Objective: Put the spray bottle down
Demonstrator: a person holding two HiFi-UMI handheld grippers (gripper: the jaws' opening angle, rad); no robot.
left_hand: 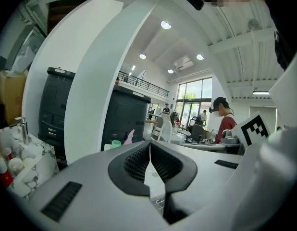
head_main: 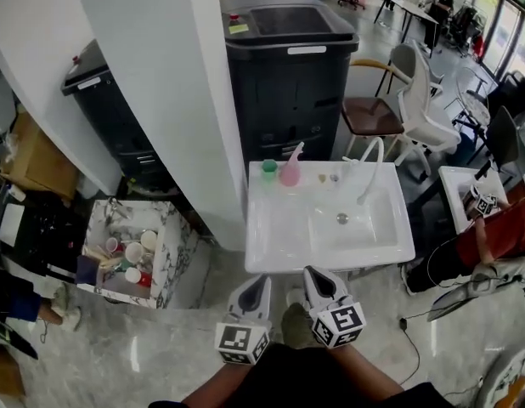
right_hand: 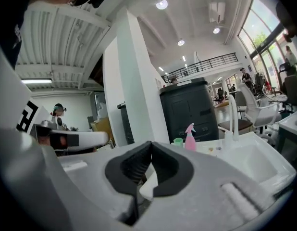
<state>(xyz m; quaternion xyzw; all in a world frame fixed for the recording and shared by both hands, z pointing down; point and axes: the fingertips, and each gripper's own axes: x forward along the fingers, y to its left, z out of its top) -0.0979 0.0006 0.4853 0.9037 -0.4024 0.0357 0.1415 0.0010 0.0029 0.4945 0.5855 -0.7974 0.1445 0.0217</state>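
A pink spray bottle stands upright on the back ledge of the white sink, next to a green cup. It also shows far off as the pink bottle in the left gripper view and the pink bottle in the right gripper view. My left gripper and right gripper hang side by side just in front of the sink's near edge, well away from the bottle. Both are shut with nothing between the jaws: left gripper, right gripper.
A white tap arches over the basin. Behind the sink stand a dark bin and a white pillar. A marble-patterned box of cups sits on the floor at left. Chairs and a person in red are at right.
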